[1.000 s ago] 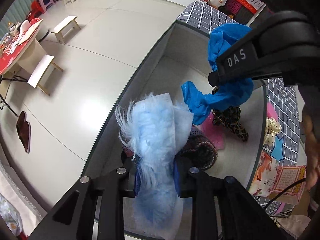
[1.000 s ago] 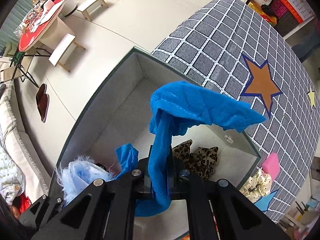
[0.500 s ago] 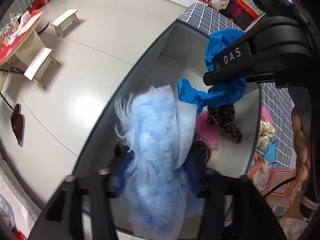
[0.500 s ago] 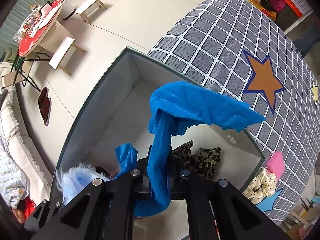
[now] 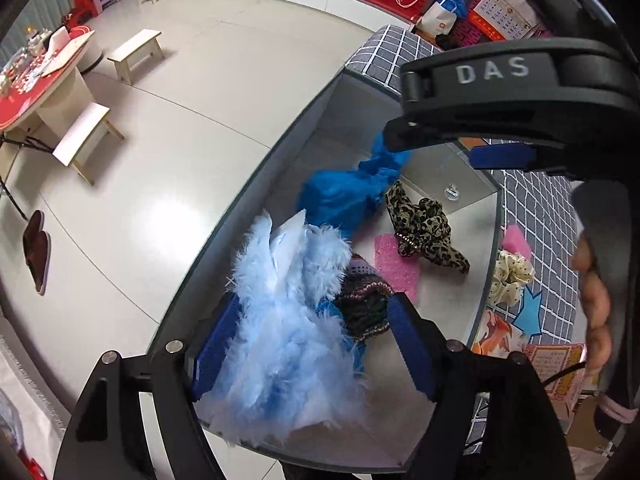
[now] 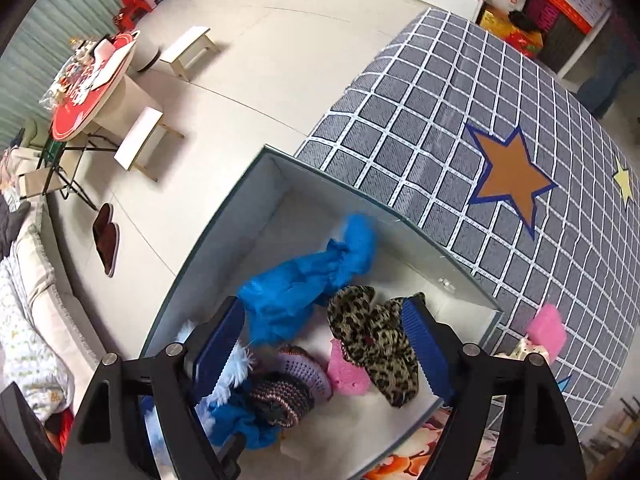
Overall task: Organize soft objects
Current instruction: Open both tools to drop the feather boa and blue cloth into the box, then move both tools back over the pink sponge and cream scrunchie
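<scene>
Blue cloth and fluffy item lie in the box; both grippers' fingers are opening, gripping nothing; pink sponge and scrunchie remain outside, lower right.

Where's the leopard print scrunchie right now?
The leopard print scrunchie lies on the floor of the white box, toward its right side in both wrist views, between the blue cloth and the pink sponge.
</scene>
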Tool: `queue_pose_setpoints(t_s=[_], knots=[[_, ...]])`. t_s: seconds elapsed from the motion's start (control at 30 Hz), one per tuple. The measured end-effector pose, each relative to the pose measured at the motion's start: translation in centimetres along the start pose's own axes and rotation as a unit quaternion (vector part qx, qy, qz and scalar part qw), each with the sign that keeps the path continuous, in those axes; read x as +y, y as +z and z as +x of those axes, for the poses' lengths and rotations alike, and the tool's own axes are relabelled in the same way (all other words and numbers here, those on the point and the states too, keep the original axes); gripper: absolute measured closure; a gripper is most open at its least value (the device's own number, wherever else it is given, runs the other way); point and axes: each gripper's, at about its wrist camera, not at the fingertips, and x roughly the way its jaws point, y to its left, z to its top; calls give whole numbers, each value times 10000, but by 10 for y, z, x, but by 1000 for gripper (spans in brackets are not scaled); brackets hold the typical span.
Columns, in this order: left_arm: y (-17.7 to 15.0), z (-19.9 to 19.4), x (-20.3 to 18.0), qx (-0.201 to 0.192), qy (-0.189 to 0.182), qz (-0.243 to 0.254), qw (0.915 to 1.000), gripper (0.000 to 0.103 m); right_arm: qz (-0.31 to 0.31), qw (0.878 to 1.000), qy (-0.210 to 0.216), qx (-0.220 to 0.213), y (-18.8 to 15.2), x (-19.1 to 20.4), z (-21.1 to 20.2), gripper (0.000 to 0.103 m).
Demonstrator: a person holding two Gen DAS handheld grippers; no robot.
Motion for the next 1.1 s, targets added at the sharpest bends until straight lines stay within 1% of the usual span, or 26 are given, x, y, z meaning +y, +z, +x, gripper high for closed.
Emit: queue_pose_setpoints(t_s=[0.17,0.33,0.47,0.6,0.8,0.97,1.1], knots=[[-3,-9,-5,-107,30,44,9999,24,209,9997,86,-65,-9,-13,-14,21],[-7,-16,-16,-154,52,196,9997,23,471,9988,95,-120,-23,-33,-29,21],[-9,-19,-26,-178,-28,269,9995,23,748,9969,240,-52,-39,-51,-38,21],[-8,-21,-40,-193,-92,394,9990,23,843,9962,188,-103,-59,-69,-49,21],[-6,-21,-84,-197,-175,938,9952,23,1459,9891,176,-133,-86,-119,-63,21],[-7,-18,-130,-173,-210,1492,9884,23,2004,9794,86,-227,-110,-168,-75,21],[-8,-15,-158,-130,-249,1790,9834,23,2381,9709,39,-269,-129,-204,-82,21]])
